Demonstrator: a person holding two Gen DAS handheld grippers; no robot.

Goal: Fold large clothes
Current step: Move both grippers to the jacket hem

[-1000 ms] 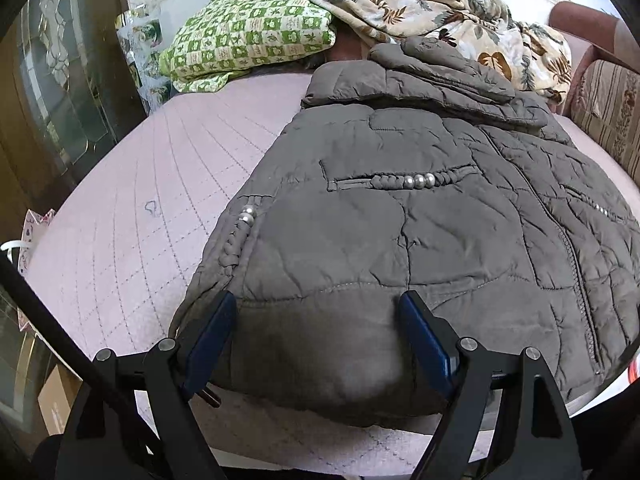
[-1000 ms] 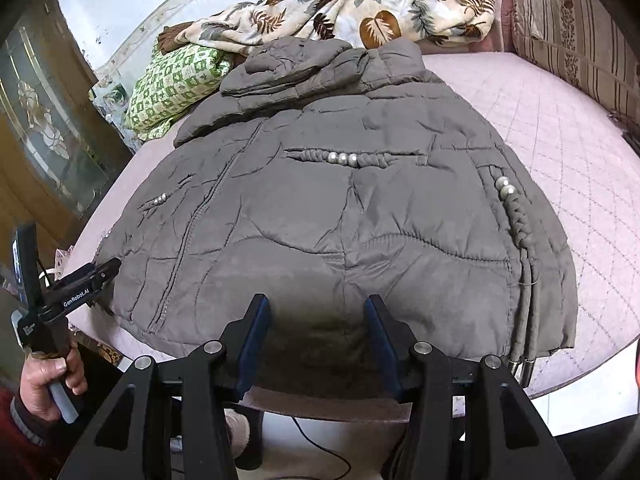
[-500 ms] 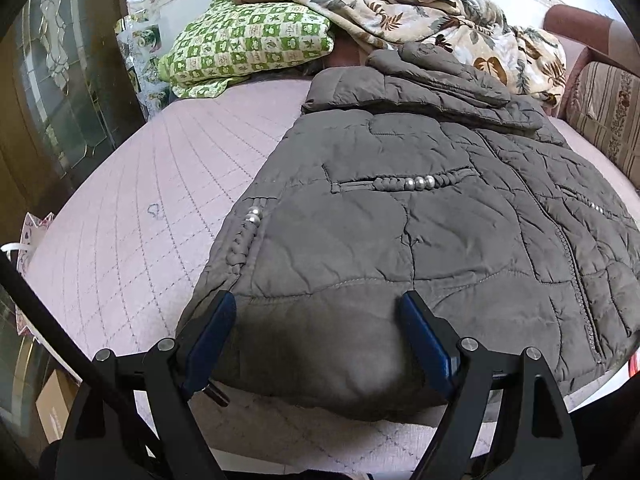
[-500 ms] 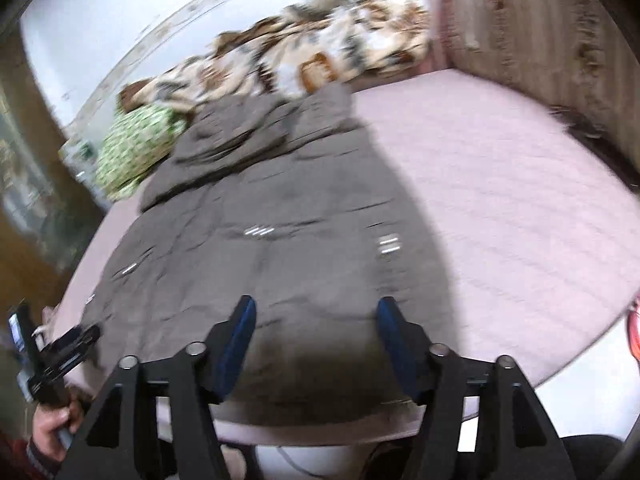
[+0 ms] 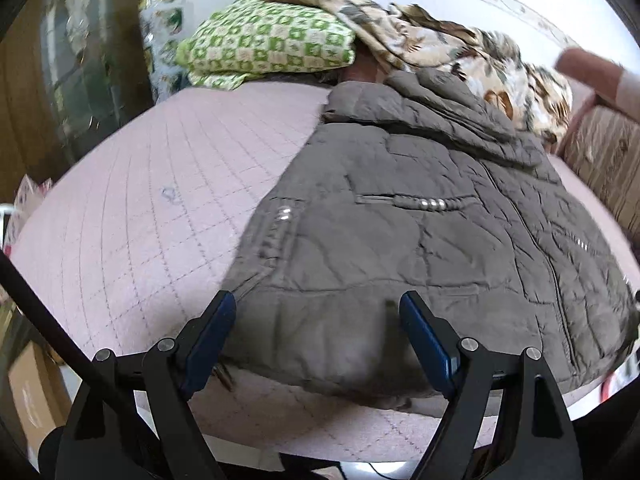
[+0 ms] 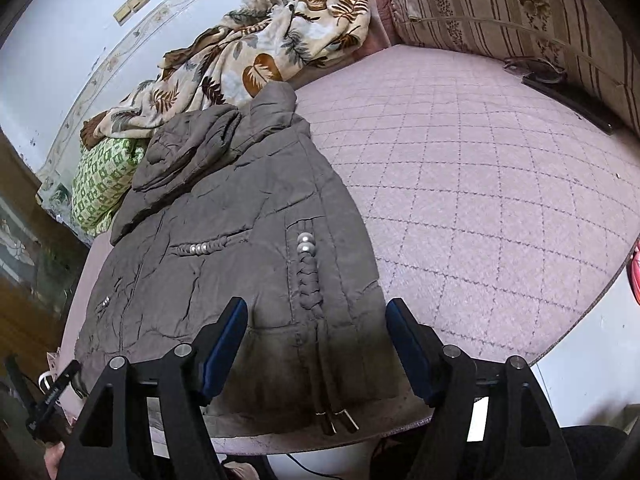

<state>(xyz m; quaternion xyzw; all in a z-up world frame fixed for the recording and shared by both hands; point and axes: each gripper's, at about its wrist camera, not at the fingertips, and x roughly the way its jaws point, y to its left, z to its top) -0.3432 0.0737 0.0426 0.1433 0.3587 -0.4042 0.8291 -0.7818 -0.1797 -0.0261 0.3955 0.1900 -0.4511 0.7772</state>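
A grey-brown quilted jacket (image 5: 420, 240) lies flat on the pink quilted bed (image 5: 140, 220), hood toward the far wall. My left gripper (image 5: 318, 320) hovers open over the jacket's left hem corner, pads clear of the cloth. In the right wrist view the jacket (image 6: 224, 240) fills the left half. My right gripper (image 6: 316, 332) sits over the right hem corner, where a braided cord (image 6: 310, 292) with silver beads runs down. Its jaws are opening and the hem lies between them unpressed. The left gripper (image 6: 48, 400) shows at the bottom left, held by a hand.
A green checked pillow (image 5: 268, 48) and a leaf-patterned blanket (image 6: 260, 60) lie at the head of the bed. A striped cushion (image 6: 500, 8) lines the right side, with a dark flat object (image 6: 560, 92) before it. A cardboard box (image 5: 28, 392) stands on the floor to the left.
My right gripper has slid right along the hem from the middle to the right corner, and its jaws have widened. My left gripper has shifted left toward the left corner.
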